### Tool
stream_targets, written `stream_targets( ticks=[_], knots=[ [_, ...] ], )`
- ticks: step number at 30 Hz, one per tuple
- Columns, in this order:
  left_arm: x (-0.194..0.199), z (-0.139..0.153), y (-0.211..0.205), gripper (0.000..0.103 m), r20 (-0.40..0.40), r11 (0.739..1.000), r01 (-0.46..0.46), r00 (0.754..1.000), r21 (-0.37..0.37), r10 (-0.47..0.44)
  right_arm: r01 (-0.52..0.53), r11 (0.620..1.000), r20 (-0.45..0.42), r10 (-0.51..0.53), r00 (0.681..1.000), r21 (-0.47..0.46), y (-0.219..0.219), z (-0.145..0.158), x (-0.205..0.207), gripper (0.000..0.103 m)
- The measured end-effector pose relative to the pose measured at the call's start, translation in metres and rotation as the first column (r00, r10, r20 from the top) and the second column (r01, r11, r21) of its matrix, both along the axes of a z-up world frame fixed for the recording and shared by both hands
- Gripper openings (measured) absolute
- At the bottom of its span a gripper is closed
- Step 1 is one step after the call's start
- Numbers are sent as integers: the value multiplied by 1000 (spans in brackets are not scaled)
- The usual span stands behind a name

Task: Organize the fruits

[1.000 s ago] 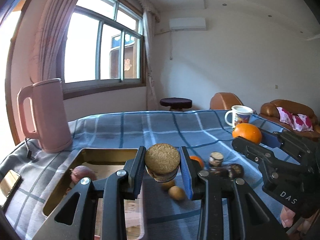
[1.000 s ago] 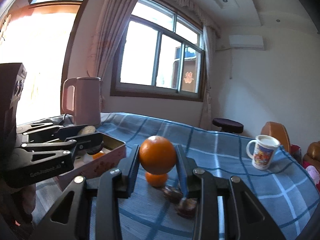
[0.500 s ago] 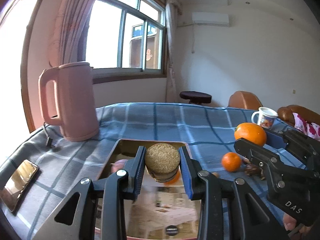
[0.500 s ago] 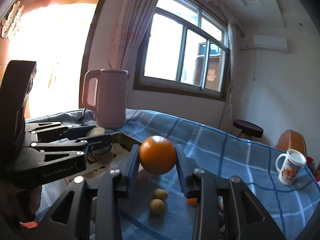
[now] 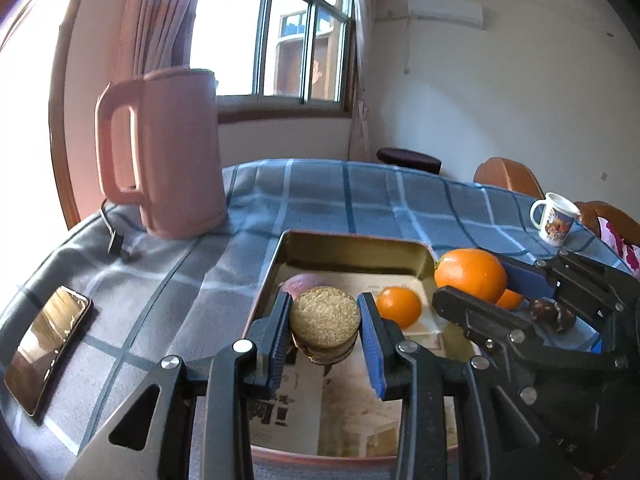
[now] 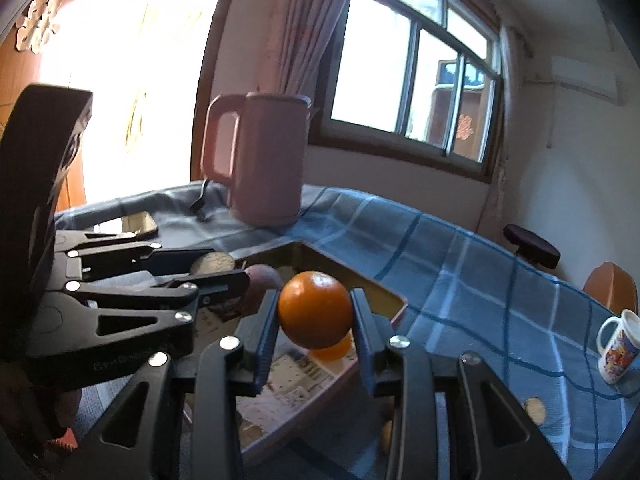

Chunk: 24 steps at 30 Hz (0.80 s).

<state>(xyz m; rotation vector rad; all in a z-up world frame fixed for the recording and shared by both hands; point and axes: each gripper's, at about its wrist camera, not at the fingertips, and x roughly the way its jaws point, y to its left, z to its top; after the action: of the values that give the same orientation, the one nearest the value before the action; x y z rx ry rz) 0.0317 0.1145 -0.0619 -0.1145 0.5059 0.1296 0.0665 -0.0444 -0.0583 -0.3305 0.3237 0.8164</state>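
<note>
The left tongs [image 5: 325, 330] pinch a round brown fruit with a flat, grainy cut face [image 5: 324, 320], both blue pads pressed against its sides; the fruit hangs over the near left part of the tray [image 5: 352, 246]. The right tongs [image 6: 314, 316] pinch a large orange [image 6: 314, 310] between both pads and carry it above the tray's right-hand rim. In the left wrist view the same orange [image 5: 470, 274] appears at the tray's far right corner, clamped in the right tongs [image 5: 480, 284]. The tray is a shallow rectangular tin with gold inner walls and a printed paper lining on its floor. Inside it lie a small orange [image 5: 399, 306] and a purple-red fruit [image 5: 304, 284], the latter partly hidden behind the brown fruit. A second small orange [image 5: 509, 299] and dark brown fruits [image 5: 554, 314] lie on the counter [image 5: 360, 196] just right of the tray. The counter is covered with a blue checked cloth. A pink kettle [image 5: 168, 152] stands at its far left, a phone [image 5: 46, 348] lies flat at the near left edge, and a printed mug [image 5: 554, 218] stands at the far right.
</note>
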Motion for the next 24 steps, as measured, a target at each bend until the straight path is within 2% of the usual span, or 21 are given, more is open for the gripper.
stream_targets(
  ticks=[8, 12, 21, 23, 24],
  knots=[
    [6, -9, 3, 35, -52, 1000, 0, 999, 1, 0, -15, 996, -68, 10, 998, -87, 15, -11, 8, 38],
    [9, -14, 5, 35, -73, 1000, 0, 997, -3, 0, -25, 994, -106, 13, 994, -108, 19, -15, 13, 38],
    [12, -16, 4, 35, -89, 1000, -20, 996, 21, 22, -20, 991, -131, 2, 991, -135, 25, -18, 17, 39],
    [12, -17, 4, 36, -93, 999, -30, 995, 28, 33, -9, 991, -130, -9, 991, -136, 25, -18, 18, 44],
    [12, -17, 5, 38, -92, 999, -36, 995, 30, 39, 0, 991, -130, -17, 991, -133, 24, -18, 19, 49]
  ],
)
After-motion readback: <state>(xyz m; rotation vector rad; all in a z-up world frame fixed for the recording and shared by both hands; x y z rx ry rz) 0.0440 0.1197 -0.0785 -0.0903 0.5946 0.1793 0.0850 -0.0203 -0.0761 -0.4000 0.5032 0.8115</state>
